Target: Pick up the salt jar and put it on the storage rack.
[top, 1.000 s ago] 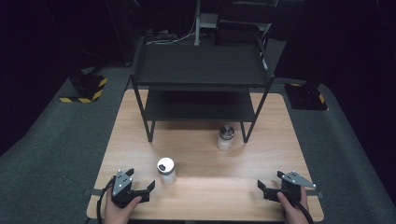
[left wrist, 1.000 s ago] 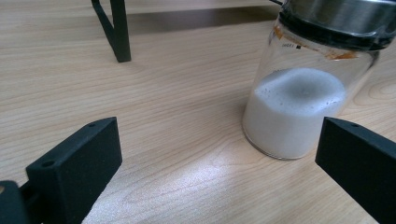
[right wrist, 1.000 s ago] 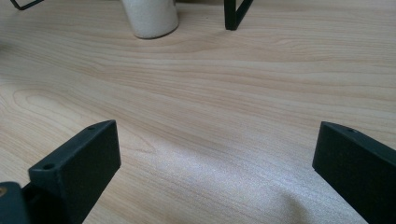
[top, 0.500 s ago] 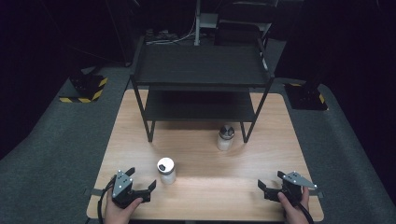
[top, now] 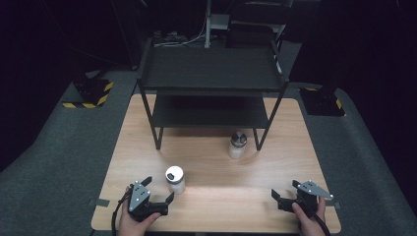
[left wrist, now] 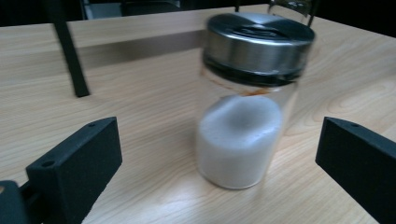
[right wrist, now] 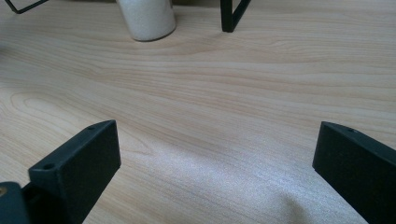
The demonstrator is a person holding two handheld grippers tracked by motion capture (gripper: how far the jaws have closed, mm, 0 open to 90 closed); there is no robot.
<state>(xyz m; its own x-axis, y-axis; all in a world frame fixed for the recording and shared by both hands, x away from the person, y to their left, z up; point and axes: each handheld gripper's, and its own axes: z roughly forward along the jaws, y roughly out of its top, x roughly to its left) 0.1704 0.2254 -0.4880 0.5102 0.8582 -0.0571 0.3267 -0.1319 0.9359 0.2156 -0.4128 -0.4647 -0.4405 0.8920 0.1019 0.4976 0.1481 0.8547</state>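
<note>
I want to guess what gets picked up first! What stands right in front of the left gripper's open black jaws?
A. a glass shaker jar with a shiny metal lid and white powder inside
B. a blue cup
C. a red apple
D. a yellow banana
A: the glass shaker jar with a shiny metal lid stands upright on the wooden table, ahead of the left gripper, whose jaws are apart and not touching it.

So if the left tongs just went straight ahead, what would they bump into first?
Most likely the near shaker. It stands right ahead of the left tongs, between the open jaws' line and not yet touched. Exact depth is hard to judge.
</note>
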